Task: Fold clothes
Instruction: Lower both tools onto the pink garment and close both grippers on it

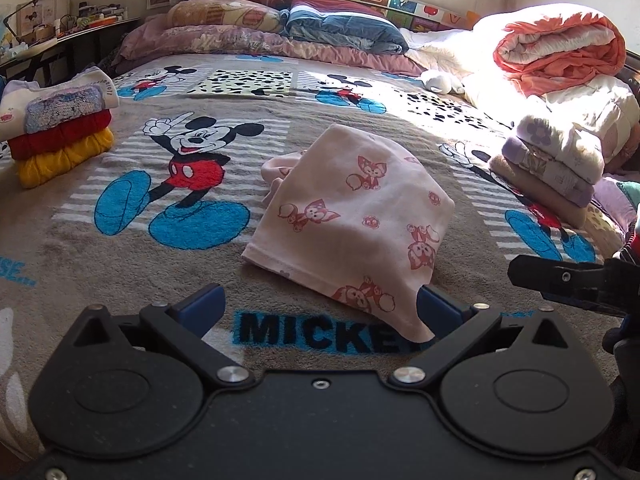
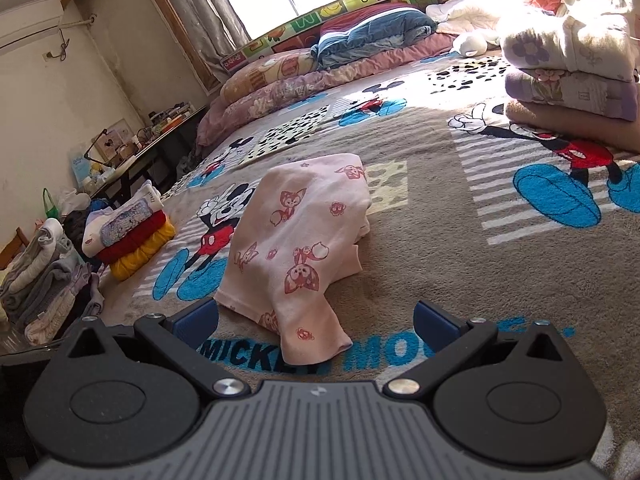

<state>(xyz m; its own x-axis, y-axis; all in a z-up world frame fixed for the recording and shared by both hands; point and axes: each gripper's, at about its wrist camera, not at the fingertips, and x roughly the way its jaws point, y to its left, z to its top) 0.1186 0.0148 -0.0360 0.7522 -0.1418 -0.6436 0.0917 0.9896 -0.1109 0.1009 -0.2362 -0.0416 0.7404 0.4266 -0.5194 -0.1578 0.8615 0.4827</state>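
A pale pink garment with red fox prints lies folded in a loose heap on the Mickey Mouse blanket, its near corner trailing toward me. My left gripper is open just short of it; the corner lies beside the right finger. In the right wrist view the same garment lies ahead, its near corner between the open fingers of my right gripper but not held. The right gripper also shows at the right edge of the left wrist view.
A stack of folded clothes, white on red on yellow, sits at the left of the bed. Folded blankets and an orange quilt are piled at the right. Pillows line the headboard. A cluttered desk stands left of the bed.
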